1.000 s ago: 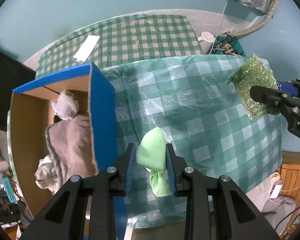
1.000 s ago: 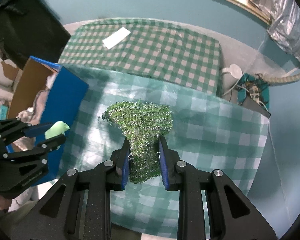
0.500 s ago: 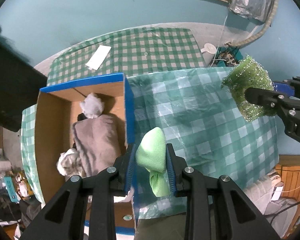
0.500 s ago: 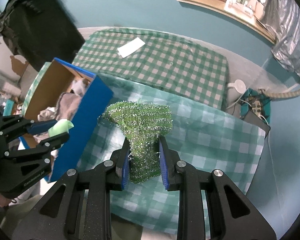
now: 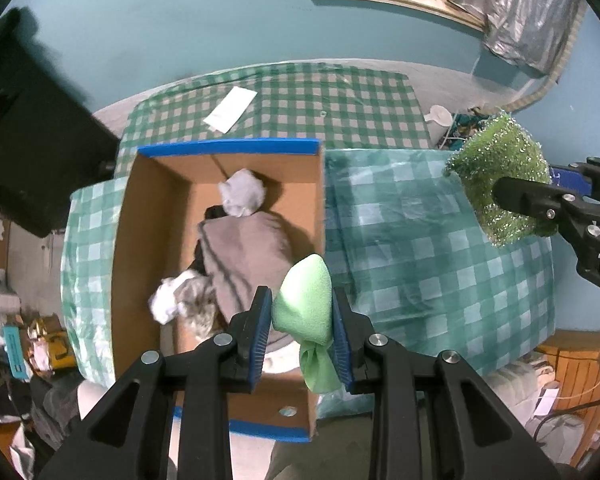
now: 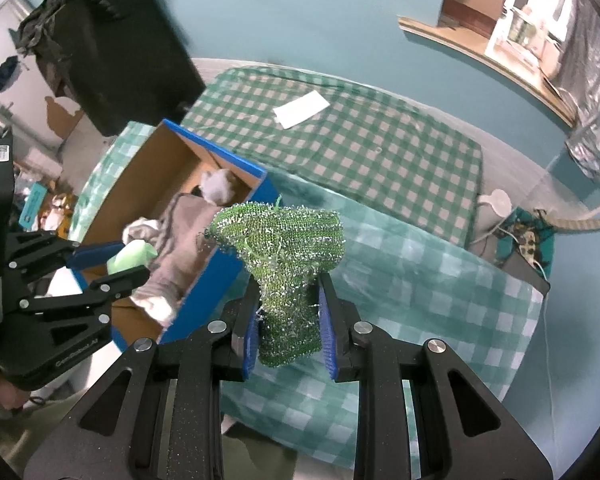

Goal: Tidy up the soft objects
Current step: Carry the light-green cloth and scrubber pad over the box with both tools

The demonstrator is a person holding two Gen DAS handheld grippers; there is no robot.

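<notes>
Green and squishy, the cloth (image 5: 303, 300) sits pinched in the left hand-held gripper (image 5: 302, 334), above the box (image 5: 228, 146). Over the counter (image 6: 412, 264), the right hand-held gripper (image 6: 288, 330) squeezes the sparkly scrubber (image 6: 286, 248) by its narrow bottom. Both look light and floppy, so hold their middles.

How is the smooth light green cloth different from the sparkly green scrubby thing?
The smooth light green cloth is pale, plain and matte; the sparkly dark green mesh scrubber is darker, with glittery, scratchy-looking threads. The cloth bunches into a small rounded lump with a tail hanging down; the scrubber spreads wider and flatter above its tongs. The cloth is in the left tongs, the scrubber in the right tongs. Both are green, soft and held in the air.
</notes>
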